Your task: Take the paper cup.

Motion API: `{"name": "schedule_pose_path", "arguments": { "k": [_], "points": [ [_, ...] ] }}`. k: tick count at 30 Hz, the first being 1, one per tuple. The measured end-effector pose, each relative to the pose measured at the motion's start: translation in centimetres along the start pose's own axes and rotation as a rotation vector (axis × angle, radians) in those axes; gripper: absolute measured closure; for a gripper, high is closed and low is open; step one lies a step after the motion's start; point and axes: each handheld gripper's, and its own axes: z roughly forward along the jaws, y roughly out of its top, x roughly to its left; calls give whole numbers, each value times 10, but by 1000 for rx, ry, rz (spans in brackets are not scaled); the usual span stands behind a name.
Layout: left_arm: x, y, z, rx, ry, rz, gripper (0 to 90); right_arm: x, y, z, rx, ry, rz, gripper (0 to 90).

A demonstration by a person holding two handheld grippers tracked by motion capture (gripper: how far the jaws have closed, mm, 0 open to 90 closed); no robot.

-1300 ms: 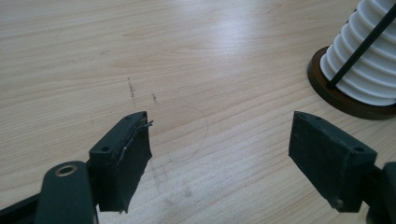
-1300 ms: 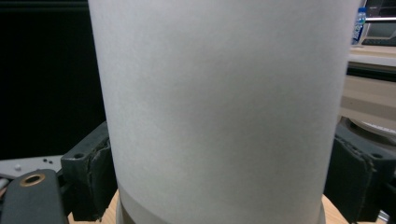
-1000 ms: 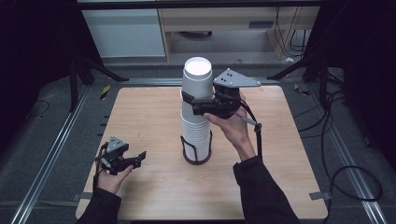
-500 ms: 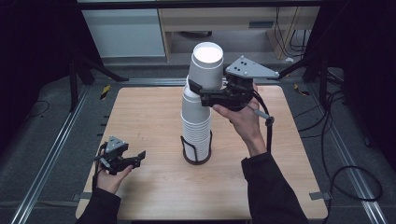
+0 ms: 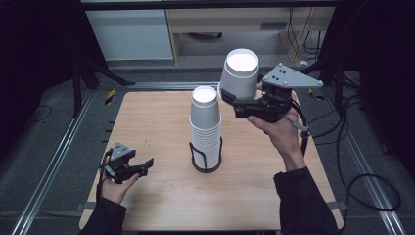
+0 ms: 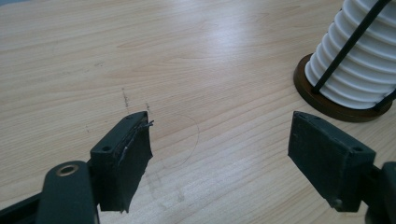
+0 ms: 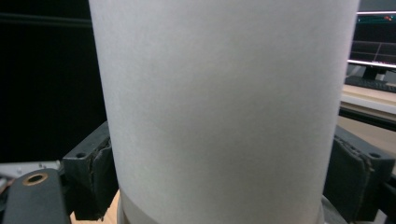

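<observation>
The right gripper [image 5: 234, 99] is clamped on a white paper cup [image 5: 239, 73], which it holds upright in the air, up and to the right of the stack of cups [image 5: 205, 128] and clear of it. In the right gripper view the cup [image 7: 224, 112] stands very close to the camera, with a black pad pressed against each side; that view makes the grip plain, while the high view gives the cup's place above the table. The high view also shows the cup's open mouth facing up and the grey plate on top of the gripper. The left gripper [image 5: 142, 167] rests low near the front left corner of the table [image 5: 156, 112], held in the person's left hand [image 5: 117, 188], with its jaws spread apart and nothing between them. The left gripper view confirms this: bare wood lies between the two pads [image 6: 123, 158], and at the upper right stands the foot of the stack [image 6: 352, 70], its ribbed rims sitting in a round dark holder [image 6: 327, 100] with thin black wire uprights. The tabletop is pale wood with faint pencil-like marks on it. Around it lie grey floor, metal rails, loose cables at the right, and a pale cabinet beyond the far edge; the rest of the room is dark.
</observation>
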Motion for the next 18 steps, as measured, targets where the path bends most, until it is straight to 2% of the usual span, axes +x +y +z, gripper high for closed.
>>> {"name": "schedule_pose_path", "arguments": {
  "k": [7,11,13,14,15,16,17,18],
  "points": [
    [-5,5,-5,-7,-16,16,205,-8,-19,-24,47,1,-8,126],
    [-7,7,-7,-17,-31,18,205,-10,-27,-31,58,7,-1,126],
    [-9,8,-8,-21,-41,21,205,-12,-39,-41,76,14,4,126],
    [-9,8,-8,-21,-41,21,205,-12,-39,-41,76,14,4,126],
    [-10,8,-9,-23,-46,25,205,-12,-48,-45,96,18,2,126],
    [-10,9,-9,-23,-48,27,205,-12,-48,-45,96,18,2,126],
    [-12,9,-9,-26,-53,30,205,-12,-59,-49,123,29,-2,126],
    [-13,10,-9,-26,-58,33,205,-12,-62,-50,129,29,-6,126]
  ]
}}
